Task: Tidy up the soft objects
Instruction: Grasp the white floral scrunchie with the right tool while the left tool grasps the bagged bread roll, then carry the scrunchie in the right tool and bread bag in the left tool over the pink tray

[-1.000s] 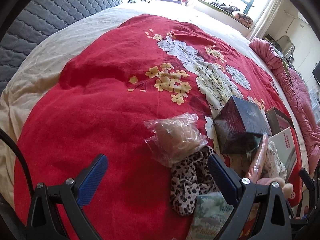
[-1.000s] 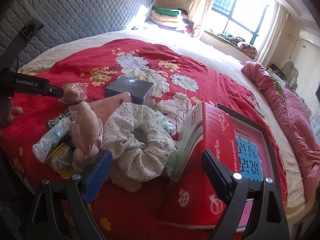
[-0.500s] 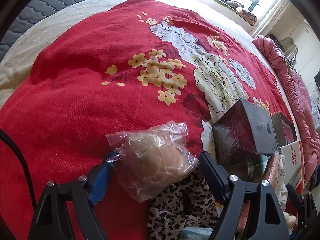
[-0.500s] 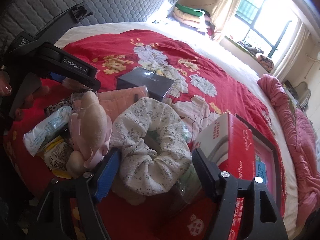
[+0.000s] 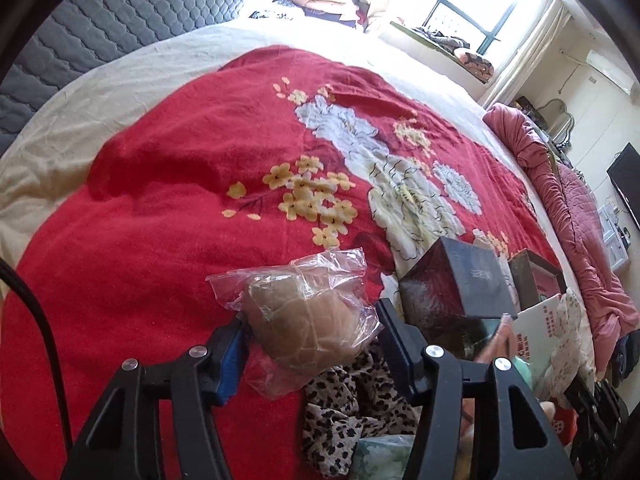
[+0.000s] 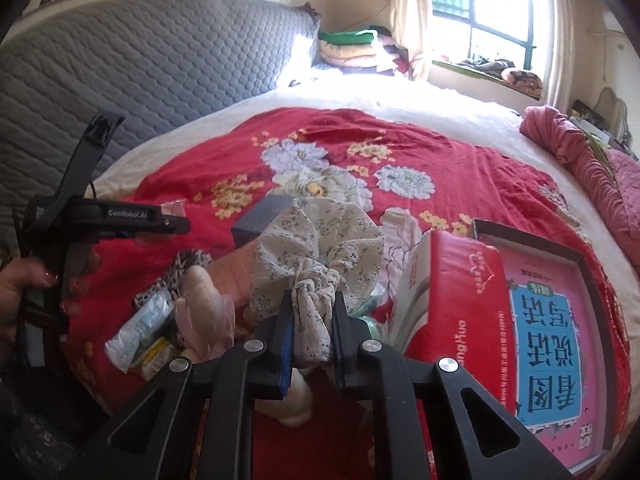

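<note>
Left wrist view: the left gripper (image 5: pixel 314 336) is standing partly open, its jaws having just been closing. A clear plastic bag (image 5: pixel 308 312) holding a tan soft item is sitting between them on the red floral blanket (image 5: pixel 168 208). The blue-padded finger (image 5: pixel 232 356) is touching the bag's left side; the other finger is lying against its right edge, though whether it is pressing cannot be told. A leopard-print cloth (image 5: pixel 356 408) is lying just below the bag, and a dark box (image 5: pixel 460 288) is standing to the right.

Right wrist view: the right gripper (image 6: pixel 312 332) is standing nearly closed, its jaws having just been closing, and both pads are pinching the gathered fabric of a floral scrunchie (image 6: pixel 320 240). The scrunchie's ruffled loop is rising above the fingers, over the pile of items. A red box (image 6: pixel 452 292) is standing just right of it, beside a pink picture book (image 6: pixel 548 328) in a dark tray. A pale plush toy (image 6: pixel 204 300) and a wrapped tissue packet (image 6: pixel 140 328) are lying to the left. Farther left, a hand (image 6: pixel 24 292) is gripping the other tool's handle.
</note>
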